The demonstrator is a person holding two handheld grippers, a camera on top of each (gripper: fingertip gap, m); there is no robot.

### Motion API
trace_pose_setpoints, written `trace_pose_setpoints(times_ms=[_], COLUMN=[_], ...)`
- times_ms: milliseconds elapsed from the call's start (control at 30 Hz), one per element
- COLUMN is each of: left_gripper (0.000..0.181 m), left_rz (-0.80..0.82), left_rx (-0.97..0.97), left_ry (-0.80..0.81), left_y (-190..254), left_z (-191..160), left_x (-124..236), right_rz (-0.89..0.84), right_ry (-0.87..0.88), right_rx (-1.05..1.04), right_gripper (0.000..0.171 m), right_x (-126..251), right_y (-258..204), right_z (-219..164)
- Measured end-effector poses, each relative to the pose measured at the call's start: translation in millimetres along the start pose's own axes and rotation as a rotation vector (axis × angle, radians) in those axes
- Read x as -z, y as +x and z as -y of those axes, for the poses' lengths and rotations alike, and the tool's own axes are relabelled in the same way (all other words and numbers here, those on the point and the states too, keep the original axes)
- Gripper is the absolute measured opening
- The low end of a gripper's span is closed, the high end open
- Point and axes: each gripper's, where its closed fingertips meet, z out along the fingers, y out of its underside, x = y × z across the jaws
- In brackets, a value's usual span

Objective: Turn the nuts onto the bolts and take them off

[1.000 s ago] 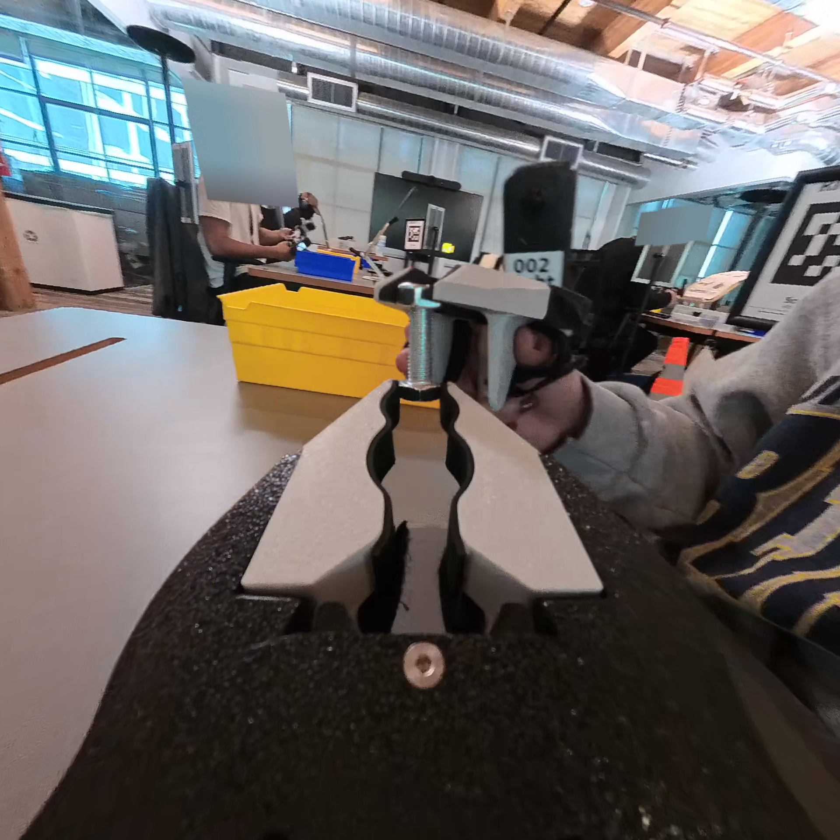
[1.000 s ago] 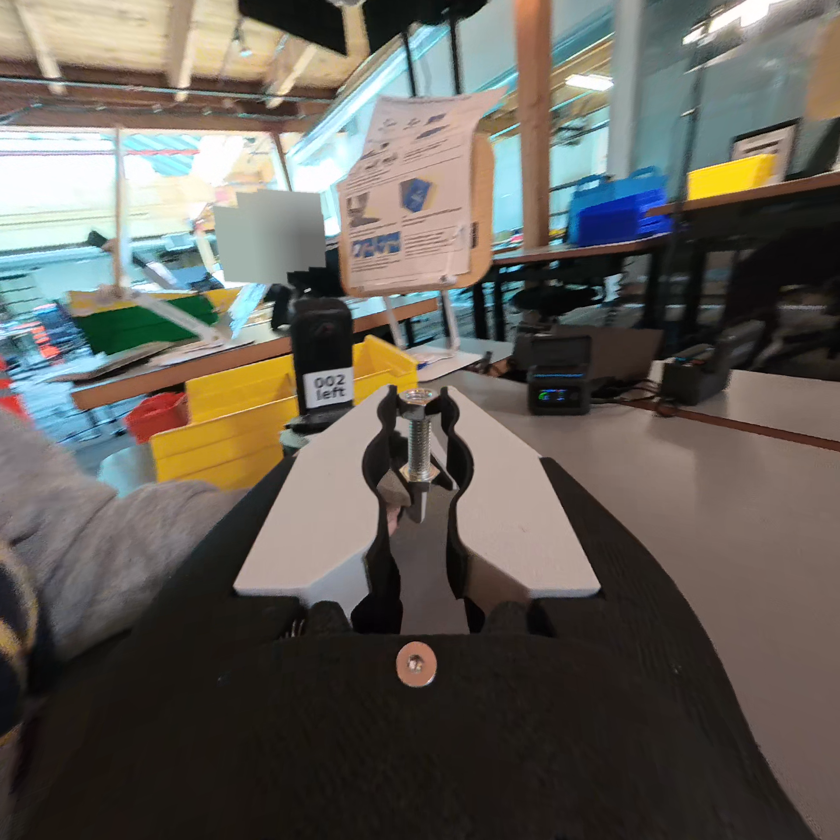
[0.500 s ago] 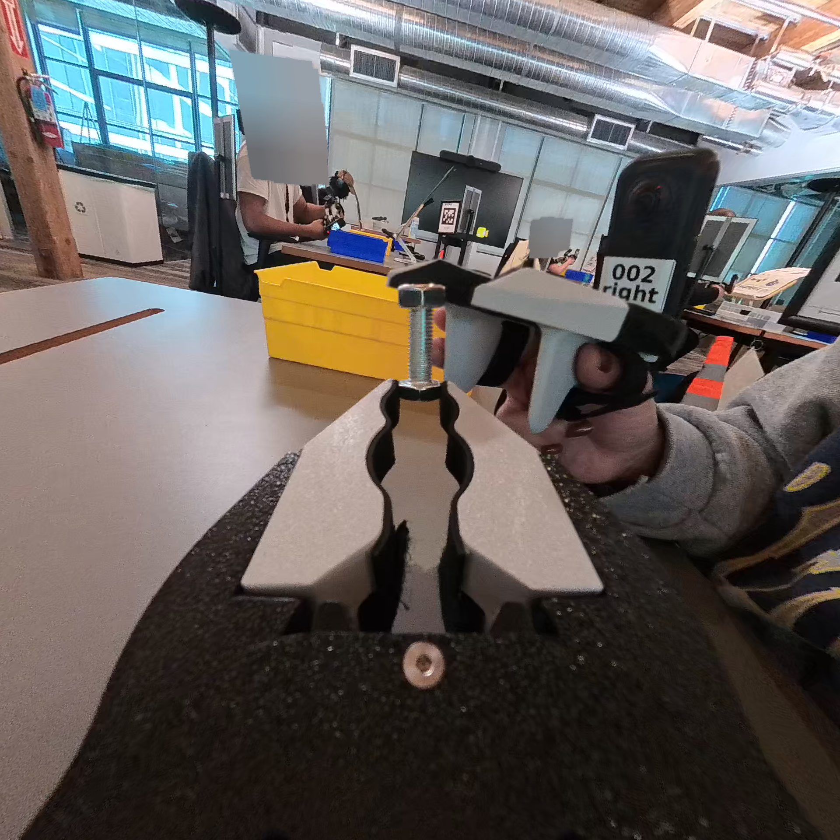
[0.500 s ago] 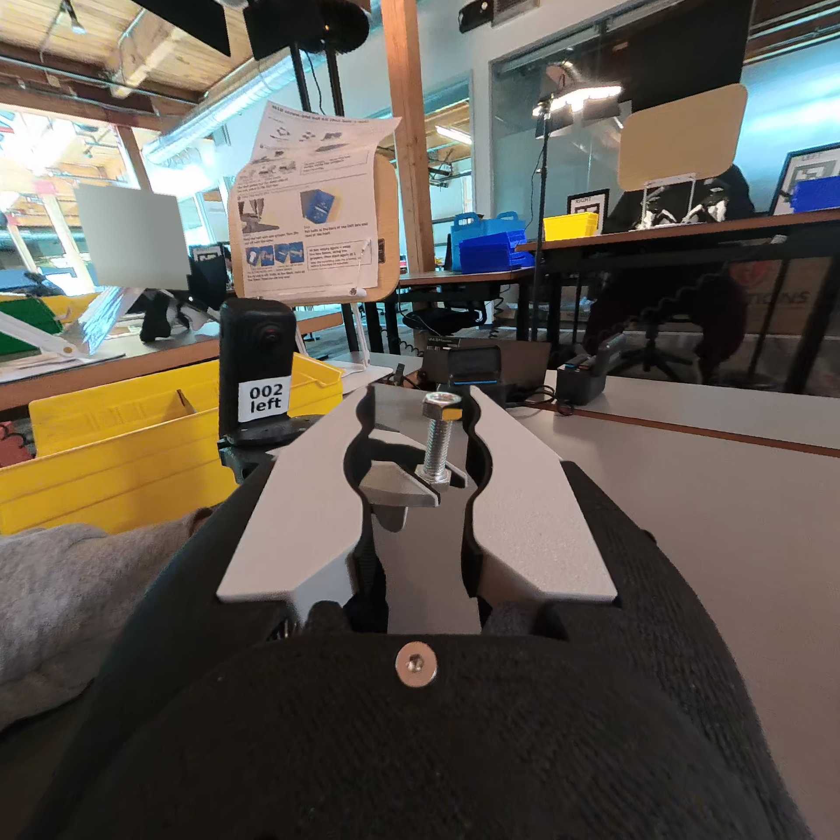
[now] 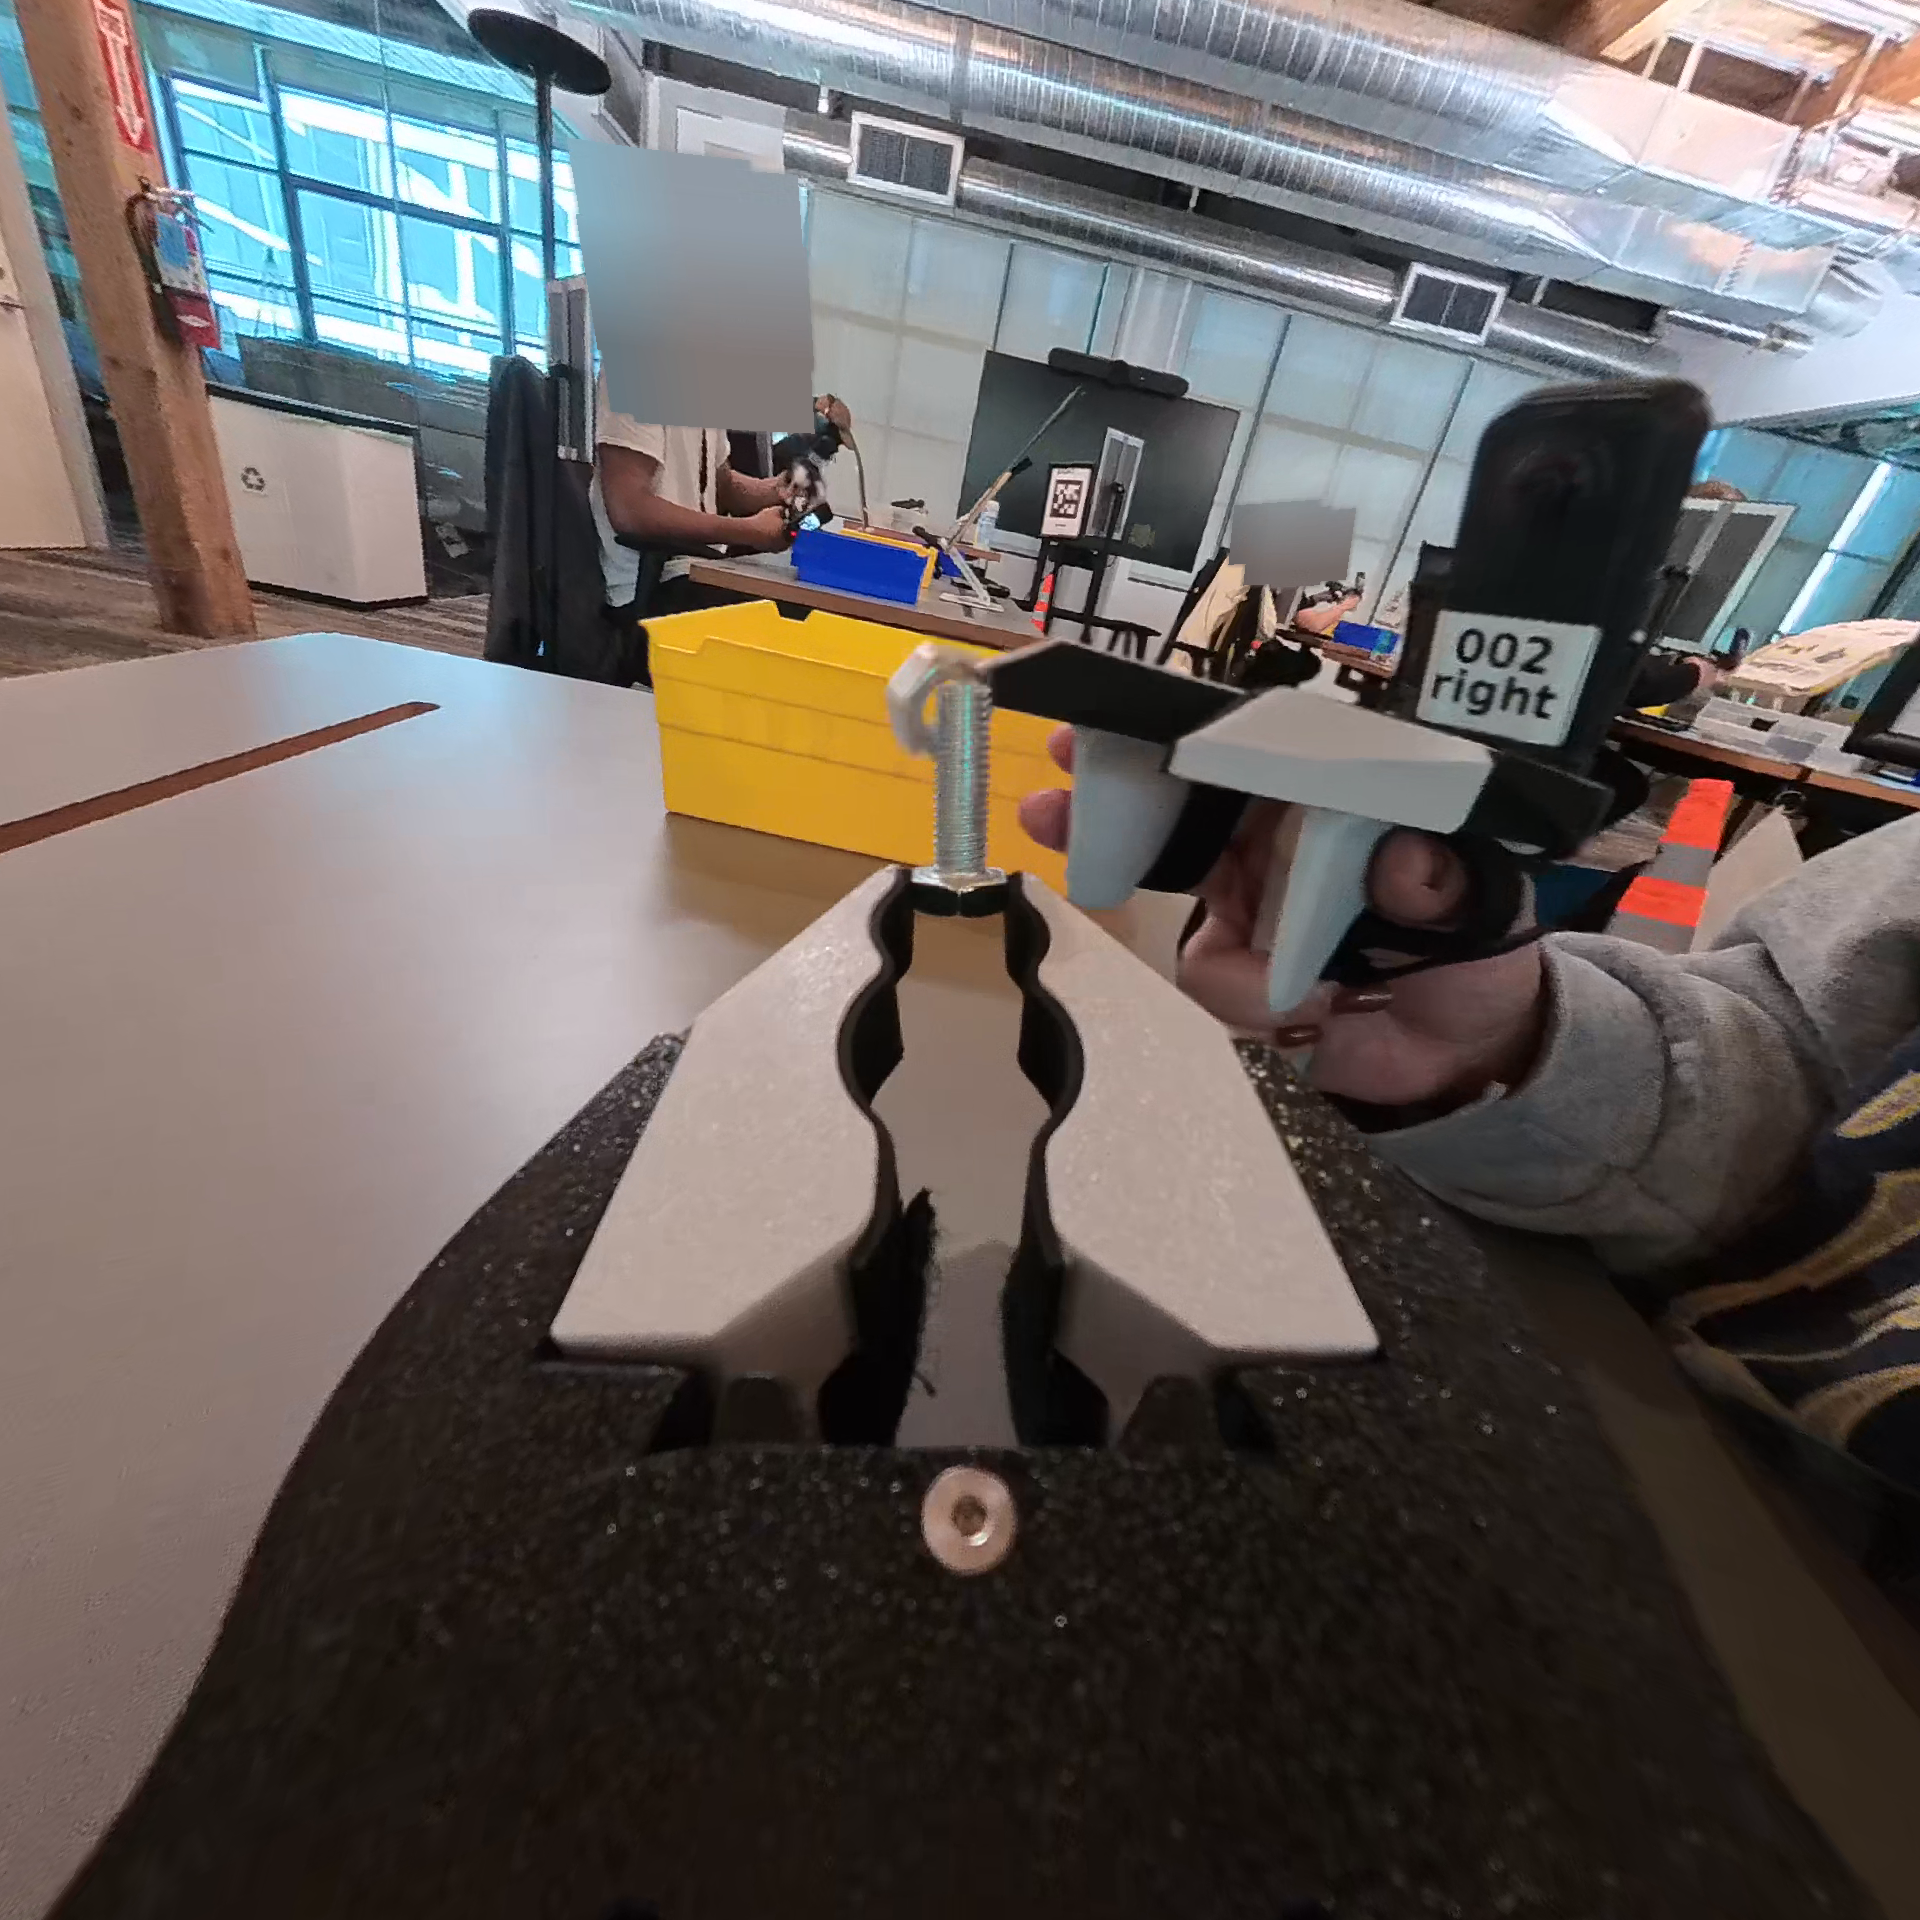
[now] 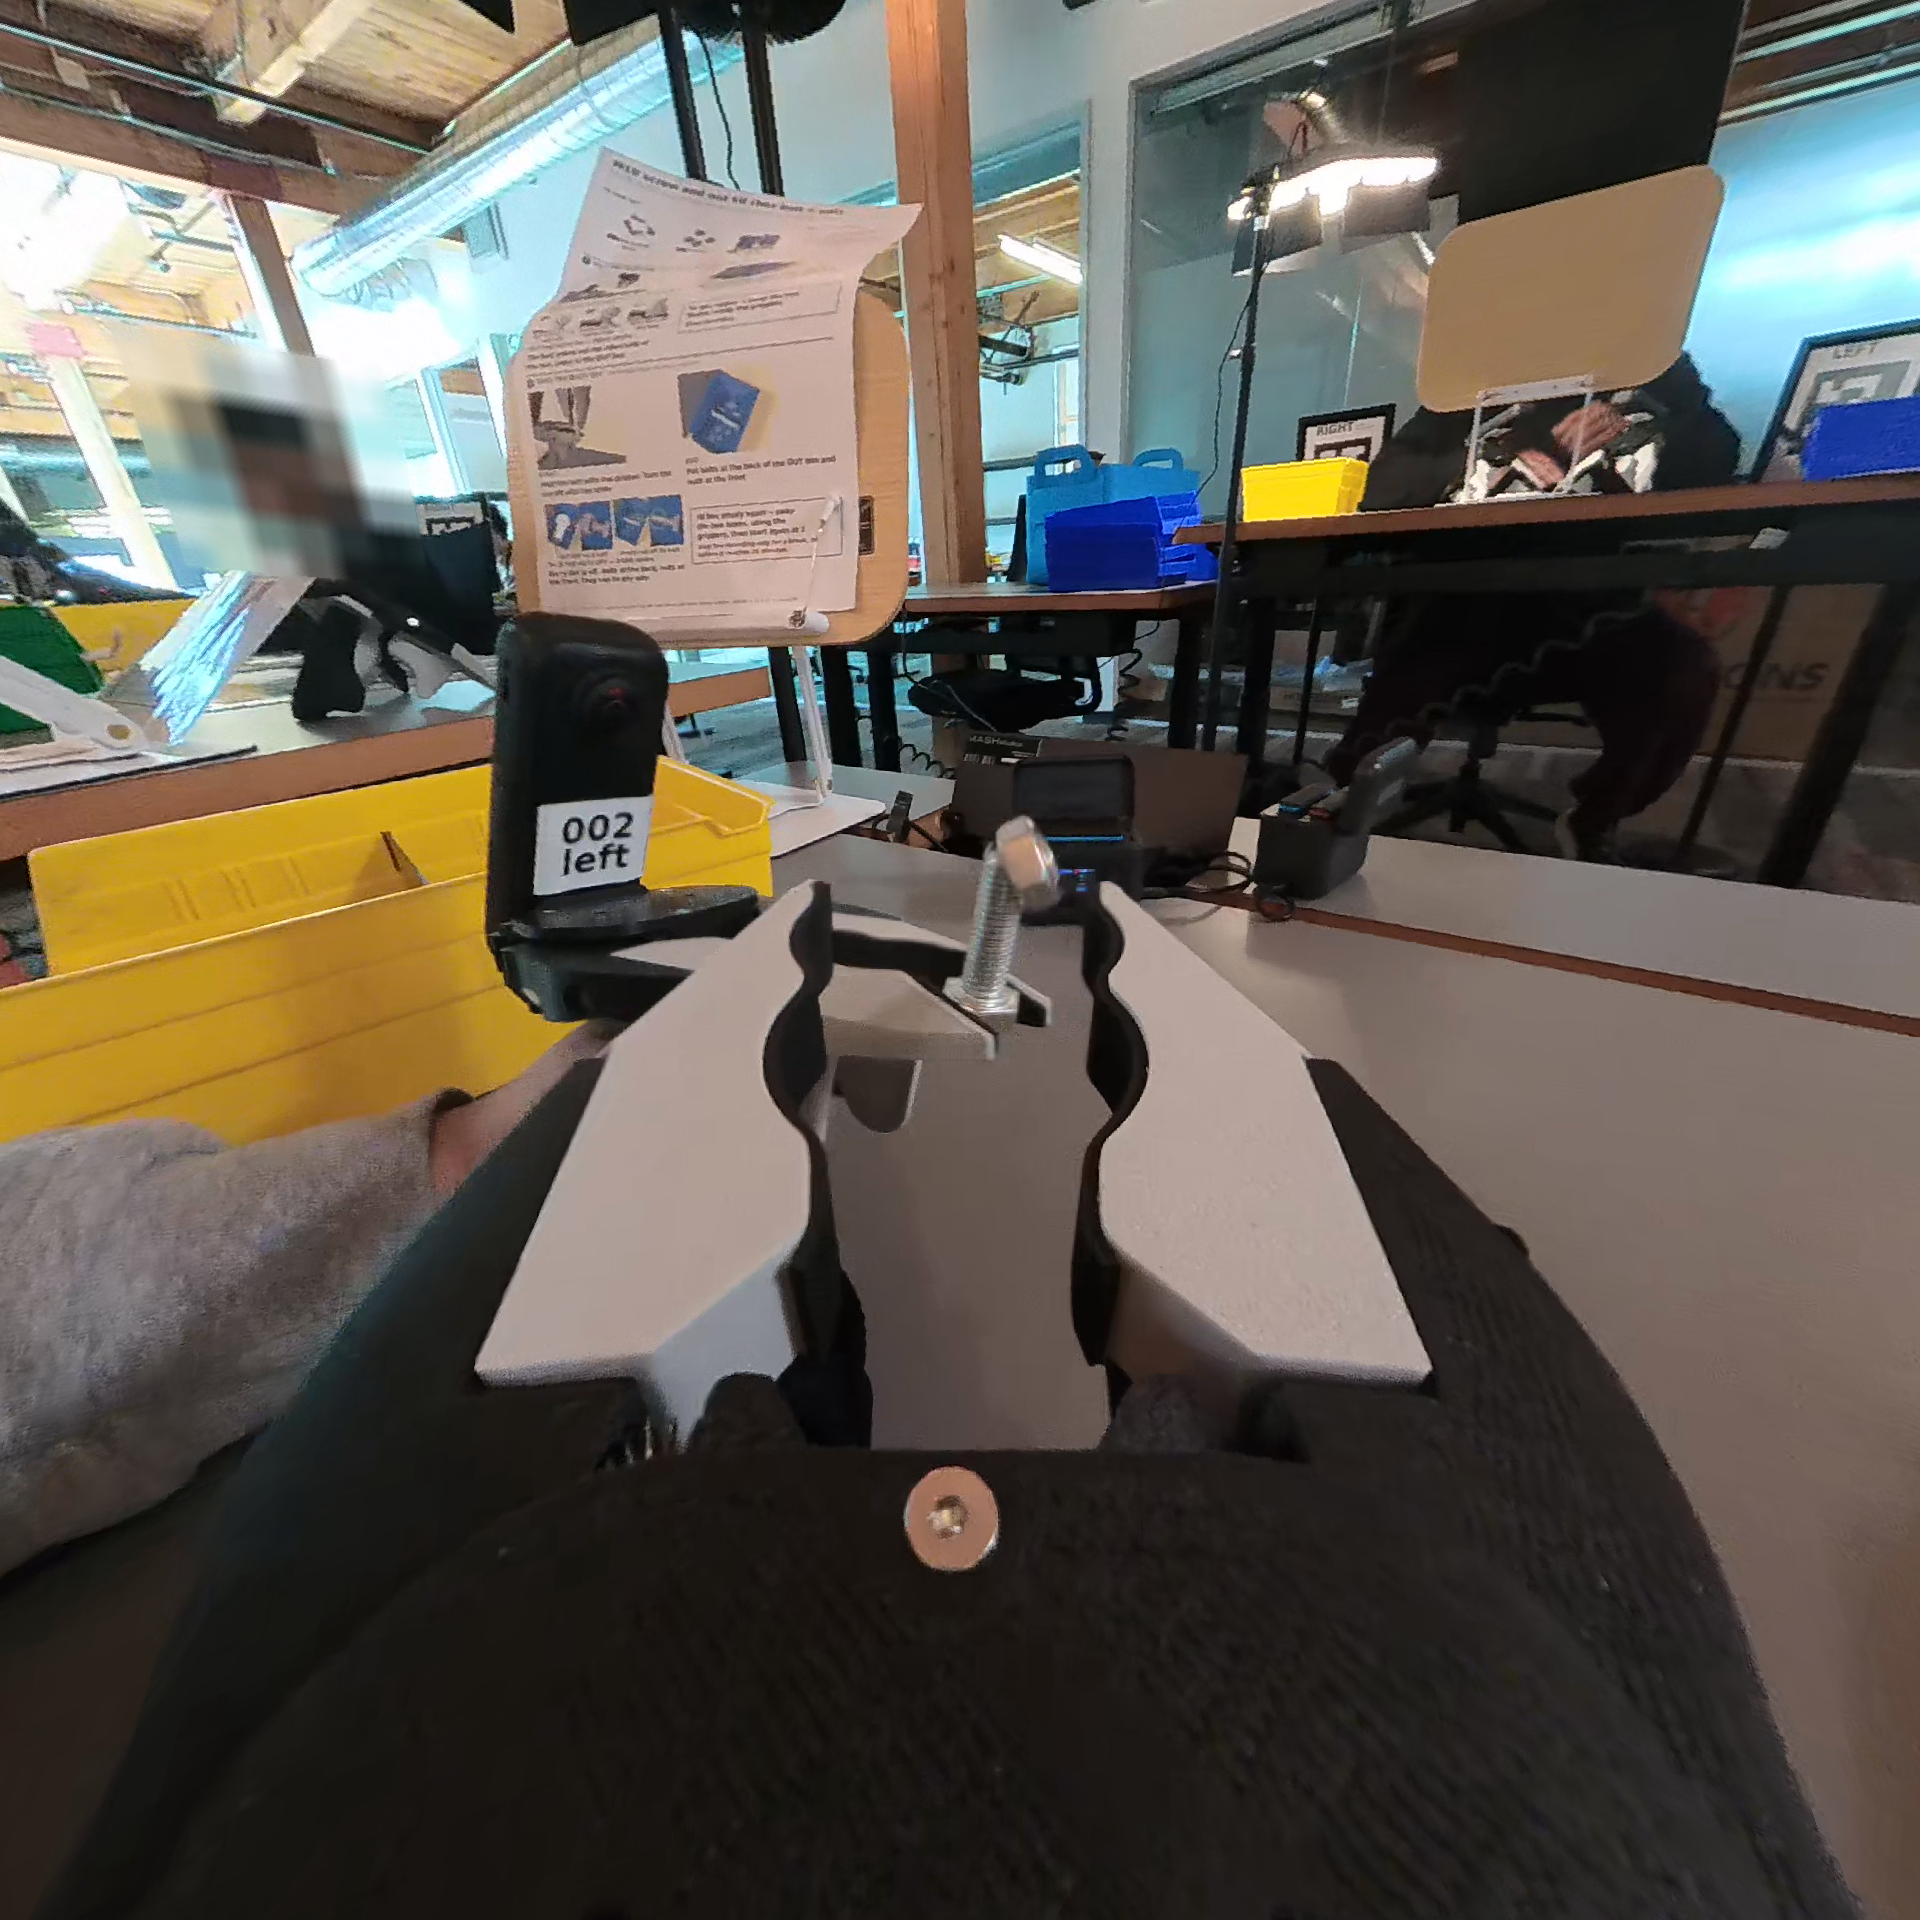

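Observation:
A silver bolt (image 5: 961, 790) stands head up, threaded into a nut (image 5: 956, 891). My left gripper (image 5: 956, 888) is shut on the nut at its fingertips, held above the table. My right gripper (image 5: 1003, 675) reaches in from the right at the height of the bolt head (image 5: 920, 698). In the right wrist view my right gripper (image 6: 961, 899) is open, its jaws wide apart on either side of the bolt (image 6: 992, 925), which leans slightly. There the left gripper's tips (image 6: 935, 1023) hold the nut (image 6: 992, 1003) from the left.
A yellow bin (image 5: 831, 727) sits on the grey table (image 5: 312, 987) behind the bolt; it also shows in the right wrist view (image 6: 260, 956). A sheet on a stand (image 6: 707, 416) and black devices (image 6: 1060, 800) are at the table's far side. A hand and a grey sleeve (image 5: 1662, 1060) hold the right gripper.
My right gripper was shut on the bolt head and has opened wide and let go. It has swung around to the right. My left gripper keeps hold of the nut.

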Motion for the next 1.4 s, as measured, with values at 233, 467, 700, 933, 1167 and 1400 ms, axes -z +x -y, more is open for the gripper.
trace_pose_setpoints(times_ms=[233,467,700,933,1167,1400], left_gripper=[0.015,0.015,0.014,0.015,0.015,0.015], left_rz=[-0.009,0.190,0.289,0.382,0.372,0.354], left_rx=[-0.015,-0.034,-0.016,-0.048,-0.026,-0.041], left_ry=[-0.034,-0.036,0.036,0.062,0.059,0.032], left_y=[4,-27,-42,-53,-54,-51], left_z=[-6,-5,5,11,10,7], left_x=[-5,6,18,30,30,25], right_rz=[0.017,0.037,0.039,0.236,0.458,0.389], right_ry=[-0.029,-0.111,-0.228,-0.231,-0.574,-0.732], right_rx=[-0.005,-0.353,-0.549,-0.239,-0.032,0.117], right_gripper=[0.059,0.054,0.054,0.022,0.024,0.027], right_x=[-14,-17,-23,4,44,45], right_y=[4,43,57,29,-10,-9], right_z=[-6,-48,-79,-64,-107,-135])
